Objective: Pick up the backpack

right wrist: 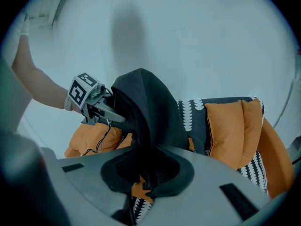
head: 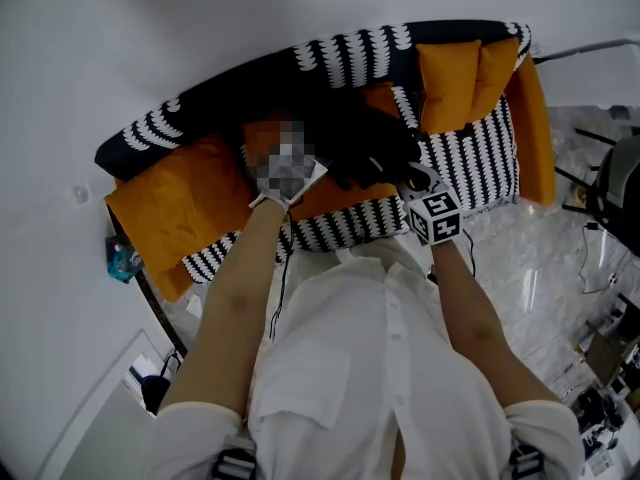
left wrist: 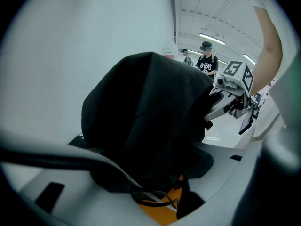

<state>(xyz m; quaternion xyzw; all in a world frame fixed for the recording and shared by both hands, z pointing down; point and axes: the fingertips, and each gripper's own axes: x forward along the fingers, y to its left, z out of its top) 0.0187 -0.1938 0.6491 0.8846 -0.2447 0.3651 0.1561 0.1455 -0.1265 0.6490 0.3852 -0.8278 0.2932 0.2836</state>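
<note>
Securing the grasp: the right gripper [right wrist: 146,173] pinches a fold of the black backpack [head: 375,148] on the sofa [head: 470,158] seat, while the left gripper [left wrist: 160,192] gapes wide around its side. Next, the left jaws probably must close on fabric before both lift. The pack seems to stand upright, long axis vertical, rounded top up.

- No word, number or brand can be read anywhere.
- Marker cube [head: 436,216]: black-and-white square code patterns only, no letters.
- Second marker cube [right wrist: 83,91]: the same kind of pattern.
- Black shirt [left wrist: 206,66] on a person far off: pale print, too small to read.
</note>
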